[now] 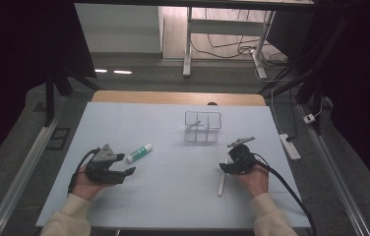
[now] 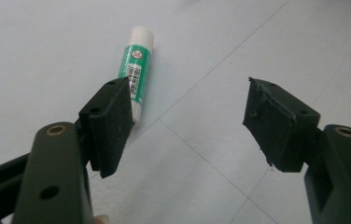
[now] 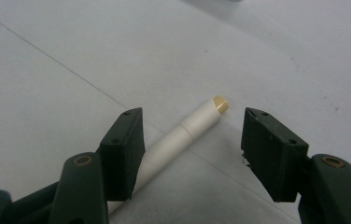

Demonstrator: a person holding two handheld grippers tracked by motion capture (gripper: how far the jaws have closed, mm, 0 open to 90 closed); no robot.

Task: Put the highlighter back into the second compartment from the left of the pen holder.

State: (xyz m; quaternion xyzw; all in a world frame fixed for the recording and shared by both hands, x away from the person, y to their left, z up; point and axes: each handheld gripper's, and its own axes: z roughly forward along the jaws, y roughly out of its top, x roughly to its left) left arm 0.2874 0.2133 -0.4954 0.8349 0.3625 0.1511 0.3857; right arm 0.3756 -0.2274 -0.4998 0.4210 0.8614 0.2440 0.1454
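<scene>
A green and white glue stick [image 1: 139, 153] lies on the white table, just ahead of my left gripper [image 1: 126, 164]. In the left gripper view the glue stick [image 2: 136, 70] runs past the left jaw, outside the gap, and my left gripper [image 2: 187, 93] stands open and empty. A white pen [image 1: 221, 183] lies at the right. My right gripper [image 1: 224, 167] is low over its far end. In the right gripper view the pen [image 3: 183, 133] lies between the open jaws of my right gripper [image 3: 193, 116], close to the left one, with the pads apart from it.
A clear plastic organiser with compartments [image 1: 202, 127] stands at the table's far middle, with a pale item inside. The white table top [image 1: 173, 196] ends in a wooden strip at the back. A power strip [image 1: 290, 146] lies on the floor to the right.
</scene>
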